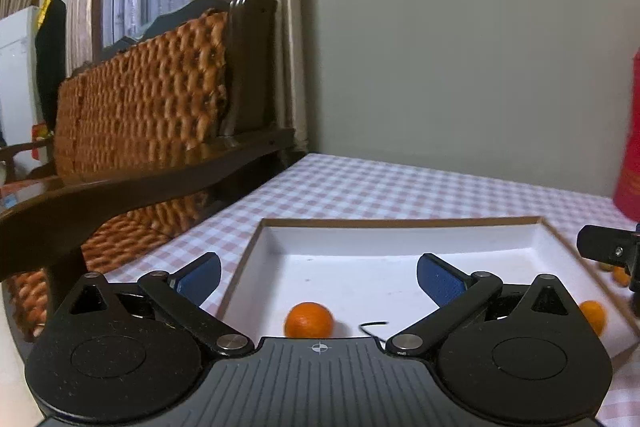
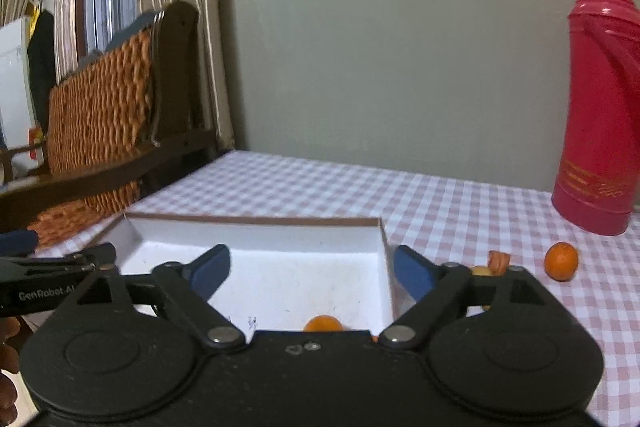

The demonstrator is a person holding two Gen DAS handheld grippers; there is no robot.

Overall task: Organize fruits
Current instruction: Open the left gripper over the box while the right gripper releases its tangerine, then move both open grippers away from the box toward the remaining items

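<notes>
A shallow white box (image 1: 400, 233) with a brown rim lies on the checked tablecloth. In the left wrist view one orange (image 1: 309, 319) rests on the box floor just ahead of my left gripper (image 1: 319, 277), which is open with nothing between its blue pads. A second orange (image 1: 593, 315) lies near the box's right wall. In the right wrist view my right gripper (image 2: 312, 275) is open over the box (image 2: 252, 227), empty too. An orange (image 2: 323, 323) peeks out from behind its body. Another orange (image 2: 561, 261) sits on the cloth to the right.
A tall red thermos flask (image 2: 596, 107) stands at the back right of the table. Small brown and yellowish fruits (image 2: 498, 261) lie beside the box. A wooden bench with a woven back (image 1: 140, 99) borders the table's left edge. The wall closes off the far side.
</notes>
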